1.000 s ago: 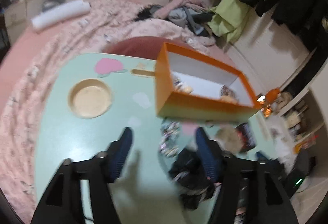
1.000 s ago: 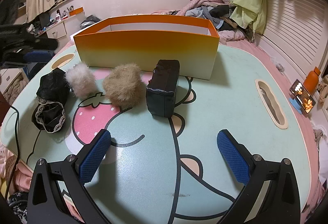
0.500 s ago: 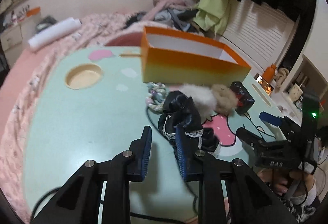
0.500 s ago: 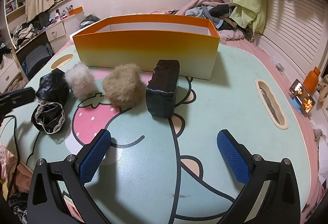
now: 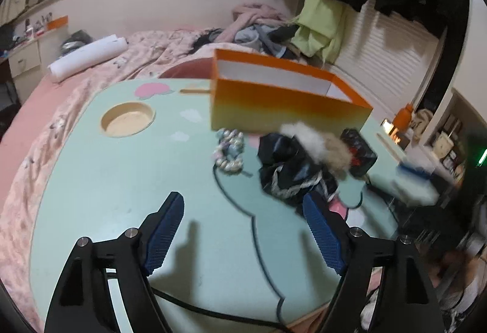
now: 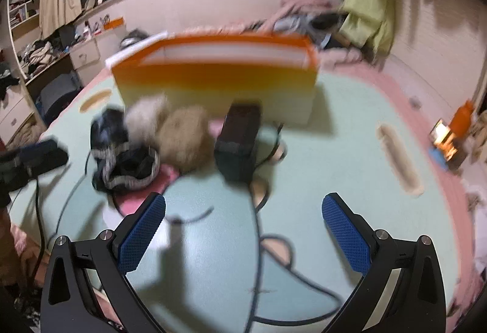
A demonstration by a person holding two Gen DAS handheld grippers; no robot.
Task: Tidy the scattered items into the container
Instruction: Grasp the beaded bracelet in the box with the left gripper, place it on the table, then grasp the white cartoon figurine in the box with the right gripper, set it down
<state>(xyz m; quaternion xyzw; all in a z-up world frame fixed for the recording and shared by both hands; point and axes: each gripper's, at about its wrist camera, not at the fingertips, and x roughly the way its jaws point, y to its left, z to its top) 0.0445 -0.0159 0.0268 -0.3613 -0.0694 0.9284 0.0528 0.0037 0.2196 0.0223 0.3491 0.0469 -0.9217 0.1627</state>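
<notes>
The black lace-trimmed fabric bundle [image 5: 292, 168] lies mid-frame on the mint desk [image 5: 121, 180], below the orange cardboard box [image 5: 286, 101]. It looks soft and light; pinch a bunched fold. Left tongs [image 5: 246, 229] are opening, empty; right tongs [image 6: 243, 229] gape empty.

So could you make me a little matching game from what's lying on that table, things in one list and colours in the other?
Things:
1. box
2. lacy scrunchie
3. beaded scrunchie
4. fluffy ball next to the dark block

Colours:
A. tan
B. orange fading to pale yellow
C. pastel mix
D. black with pale lace trim

Pairs: 1-B, 2-D, 3-C, 4-A
</notes>
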